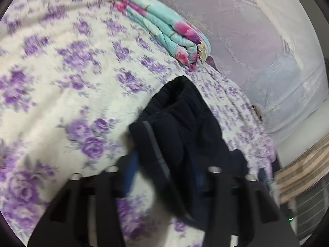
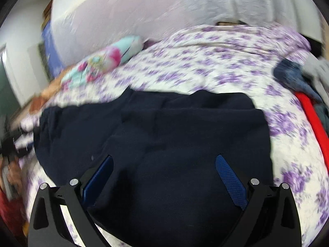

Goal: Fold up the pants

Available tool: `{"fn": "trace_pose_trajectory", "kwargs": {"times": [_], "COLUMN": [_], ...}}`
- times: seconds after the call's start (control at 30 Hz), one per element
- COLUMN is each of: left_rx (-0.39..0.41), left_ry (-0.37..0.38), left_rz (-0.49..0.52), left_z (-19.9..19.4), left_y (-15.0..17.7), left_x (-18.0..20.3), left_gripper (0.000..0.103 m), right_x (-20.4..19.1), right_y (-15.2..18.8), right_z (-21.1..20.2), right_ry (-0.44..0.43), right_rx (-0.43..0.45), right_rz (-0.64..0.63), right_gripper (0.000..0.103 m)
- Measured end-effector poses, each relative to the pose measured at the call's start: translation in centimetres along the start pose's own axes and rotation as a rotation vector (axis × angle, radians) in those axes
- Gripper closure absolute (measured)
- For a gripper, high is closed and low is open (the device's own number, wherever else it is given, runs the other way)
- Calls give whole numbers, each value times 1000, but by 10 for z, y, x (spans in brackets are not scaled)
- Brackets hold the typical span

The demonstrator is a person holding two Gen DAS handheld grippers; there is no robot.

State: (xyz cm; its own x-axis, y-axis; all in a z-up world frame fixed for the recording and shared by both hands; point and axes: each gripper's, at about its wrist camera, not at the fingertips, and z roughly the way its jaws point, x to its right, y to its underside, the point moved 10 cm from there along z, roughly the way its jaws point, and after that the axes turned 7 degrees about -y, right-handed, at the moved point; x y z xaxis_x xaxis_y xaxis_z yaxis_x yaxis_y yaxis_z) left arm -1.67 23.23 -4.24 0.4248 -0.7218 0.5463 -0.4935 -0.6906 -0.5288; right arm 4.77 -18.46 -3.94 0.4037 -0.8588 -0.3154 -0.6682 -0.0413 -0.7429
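The left tongs (image 1: pixel 162 144) are clamped on the pants (image 1: pixel 185 127). The dark cloth is bunched between the two sides and hangs over them, with a ribbed band sticking up just past the tips. The pants are lifted off the bed (image 1: pixel 61 72) here. Past the tips and a bit to the right lies a folded quilt (image 1: pixel 164 28) in blue and pink, well apart from the tongs. A pale curtain (image 1: pixel 257 41) hangs to the right of it.

The right tongs (image 2: pixel 164 175) are wide apart and hold nothing. The pants (image 2: pixel 164 127) lie spread flat on the bed (image 2: pixel 226 65) right under and in front of them, and the blue pads (image 2: pixel 230 181) sit just over the dark cloth (the picture is too blurry to tell if they touch it). The quilt (image 2: pixel 102 61) is far ahead and to the left. To the right of the tongs, at the bed's edge, lies a pile of clothes (image 2: pixel 292 76), blue and gray, with a red strip (image 2: pixel 314 123) beside it.
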Motion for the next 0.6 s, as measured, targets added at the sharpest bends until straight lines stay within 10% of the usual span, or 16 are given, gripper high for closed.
{"fn": "trace_pose_trajectory", "kwargs": {"times": [0.17, 0.27, 0.37, 0.6], "left_rx": [5, -44, -1, 54], "left_ry": [-55, -48, -121, -104], "left_rz": [43, 9, 89, 77], "left_z": [-2, 12, 14, -5], "left_y": [-1, 2, 5, -1], "left_x": [1, 0, 10, 11], "left_gripper": [62, 34, 30, 68], "right_x": [12, 11, 15, 46], "right_y": [-1, 0, -1, -11], "right_z": [-7, -9, -13, -68], "right_ry": [-88, -79, -77, -46], "right_rx": [44, 51, 66, 279], "right_rz": [137, 131, 149, 251], "right_gripper": [3, 3, 3, 3]}}
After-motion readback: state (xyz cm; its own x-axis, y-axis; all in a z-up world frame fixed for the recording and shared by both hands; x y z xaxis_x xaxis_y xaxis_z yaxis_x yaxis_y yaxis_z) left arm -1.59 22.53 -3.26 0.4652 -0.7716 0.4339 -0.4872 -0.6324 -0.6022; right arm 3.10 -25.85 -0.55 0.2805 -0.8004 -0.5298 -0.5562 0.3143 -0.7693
